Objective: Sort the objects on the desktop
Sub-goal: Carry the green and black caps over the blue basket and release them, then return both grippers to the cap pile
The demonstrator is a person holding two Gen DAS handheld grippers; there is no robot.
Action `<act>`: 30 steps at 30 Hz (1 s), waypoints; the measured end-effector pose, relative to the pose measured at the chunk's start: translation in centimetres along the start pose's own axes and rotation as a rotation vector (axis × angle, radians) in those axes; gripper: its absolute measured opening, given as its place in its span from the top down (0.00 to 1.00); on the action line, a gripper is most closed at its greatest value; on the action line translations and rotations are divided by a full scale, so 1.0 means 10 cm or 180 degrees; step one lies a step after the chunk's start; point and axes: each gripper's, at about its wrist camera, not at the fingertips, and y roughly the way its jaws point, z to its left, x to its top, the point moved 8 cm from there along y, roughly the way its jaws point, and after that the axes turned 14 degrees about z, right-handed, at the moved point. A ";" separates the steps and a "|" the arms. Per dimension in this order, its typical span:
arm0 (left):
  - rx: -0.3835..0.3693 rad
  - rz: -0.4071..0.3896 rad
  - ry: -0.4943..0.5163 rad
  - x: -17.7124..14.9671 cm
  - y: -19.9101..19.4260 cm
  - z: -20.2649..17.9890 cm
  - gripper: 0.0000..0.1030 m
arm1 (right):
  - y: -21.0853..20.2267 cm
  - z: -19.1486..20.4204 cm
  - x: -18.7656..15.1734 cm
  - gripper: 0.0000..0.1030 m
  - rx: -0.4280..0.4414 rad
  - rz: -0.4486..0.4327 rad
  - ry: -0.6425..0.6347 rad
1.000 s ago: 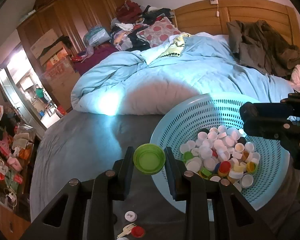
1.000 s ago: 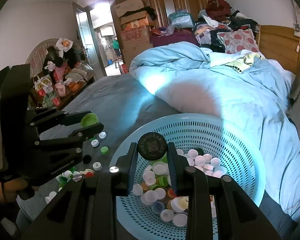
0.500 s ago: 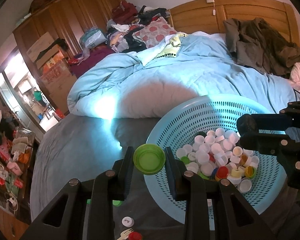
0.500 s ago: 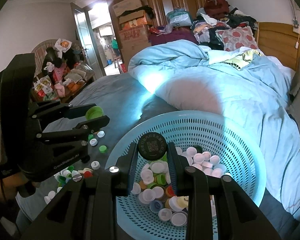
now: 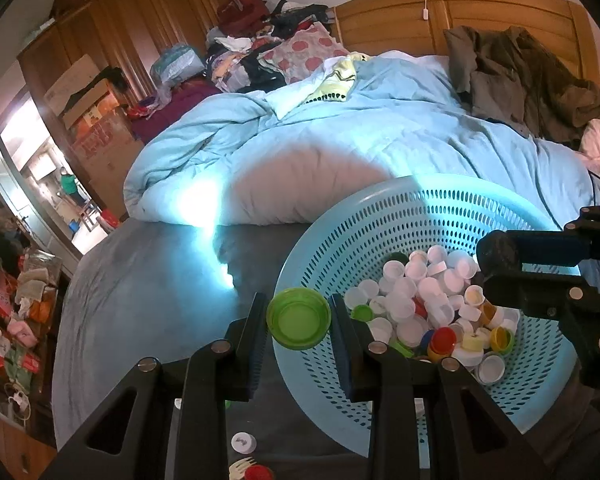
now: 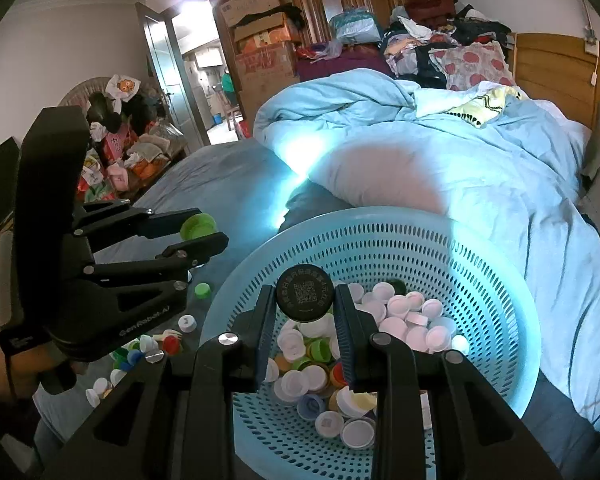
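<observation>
My left gripper (image 5: 299, 316) is shut on a green bottle cap (image 5: 299, 318), held hollow side up over the near-left rim of a light blue perforated basket (image 5: 380, 224). In the right wrist view that left gripper (image 6: 206, 232) and its green cap (image 6: 198, 226) hang left of the basket (image 6: 380, 232). My right gripper (image 6: 305, 300) is shut on a black cap with a QR code (image 6: 305, 298), above the pile of white and coloured caps (image 6: 404, 320) inside the basket. The right gripper (image 5: 496, 270) reaches in from the right in the left wrist view.
Loose caps (image 6: 160, 340) and a small white plastic fork lie on the grey sheet left of the basket. A bunched light blue duvet (image 5: 340, 140) rises behind it. A hand (image 6: 4, 356) holds the left gripper. Cluttered shelves stand far left.
The left gripper with the green cap has shifted slightly right, from beside the basket to over its near rim. The right gripper has stayed over the pile with the black cap.
</observation>
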 end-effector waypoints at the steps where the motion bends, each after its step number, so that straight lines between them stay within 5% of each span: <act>1: -0.0006 0.0005 0.0002 0.00 0.01 0.00 0.69 | 0.00 0.00 0.00 0.75 -0.0002 -0.0003 0.0001; 9: -0.0104 0.0041 0.0015 0.03 0.07 -0.06 0.68 | 0.02 -0.02 0.01 0.75 -0.0007 -0.0006 0.0023; 10: -0.0171 0.0073 0.0025 0.02 0.09 -0.08 0.49 | 0.02 -0.04 0.01 0.73 -0.0066 -0.0028 0.0039; 11: -0.0219 0.0100 0.0033 0.01 0.10 -0.10 0.14 | 0.00 -0.07 0.02 0.58 -0.0135 -0.0063 0.0070; 12: -0.0211 0.0041 0.0027 0.01 0.07 -0.09 0.03 | -0.03 -0.10 0.03 0.36 -0.0173 -0.0130 0.0117; 22: -0.0198 -0.0207 -0.0212 -0.41 -0.18 0.30 0.01 | -0.20 -0.05 -0.22 0.32 0.0123 -0.0288 0.0347; 26: -0.0154 -0.0101 -0.0568 -1.11 -0.13 0.74 0.01 | -0.08 0.26 -0.75 0.31 0.0173 -0.0145 0.0187; 30: -0.0036 0.0317 -0.1065 -2.09 0.12 1.26 0.01 | 0.20 0.61 -1.45 0.31 0.0199 0.0180 -0.0058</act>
